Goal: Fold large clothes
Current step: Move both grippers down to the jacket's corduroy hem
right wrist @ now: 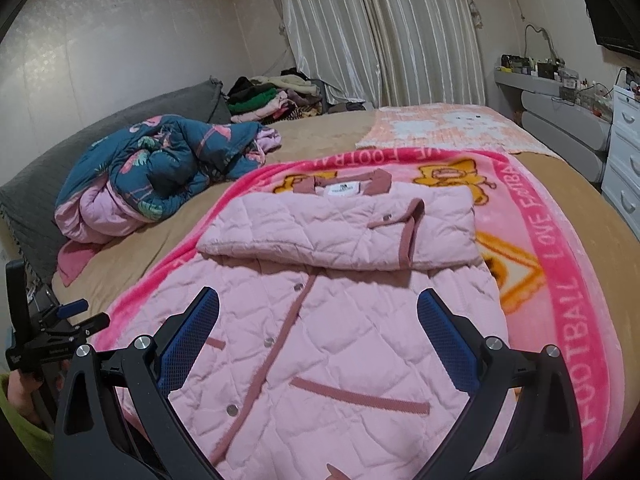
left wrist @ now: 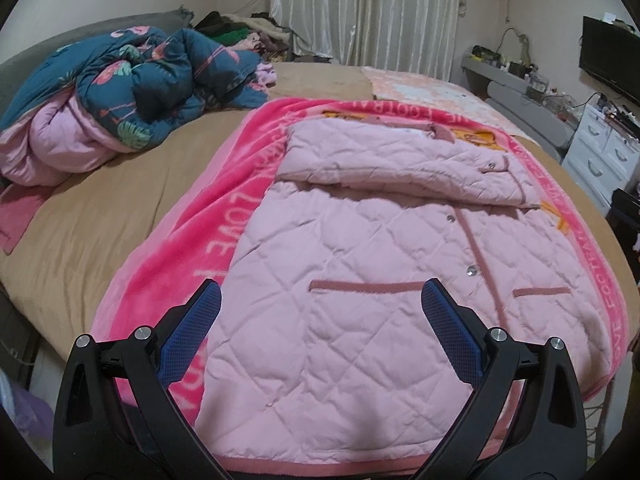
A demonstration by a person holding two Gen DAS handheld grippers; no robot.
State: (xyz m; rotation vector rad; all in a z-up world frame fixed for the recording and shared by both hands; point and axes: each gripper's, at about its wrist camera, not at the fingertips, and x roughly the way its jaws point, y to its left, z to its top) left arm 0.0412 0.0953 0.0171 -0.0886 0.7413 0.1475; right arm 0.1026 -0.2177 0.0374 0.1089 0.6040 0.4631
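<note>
Crumpled quilt (left wrist: 132, 92), curtains (left wrist: 360, 12), TV (left wrist: 610, 60).

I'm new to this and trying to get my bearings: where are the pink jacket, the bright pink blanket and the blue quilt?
pink jacket (left wrist: 344, 320): left wrist view, front panel.
bright pink blanket (right wrist: 560, 280): right wrist view, lettered border.
blue quilt (left wrist: 160, 76): left wrist view, crumpled top.

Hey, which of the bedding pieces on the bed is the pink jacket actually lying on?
The bright pink blanket with LOVE FOOTBALL lettering lies under the pink quilted jacket; the teal flamingo quilt sits bunched apart.
</note>
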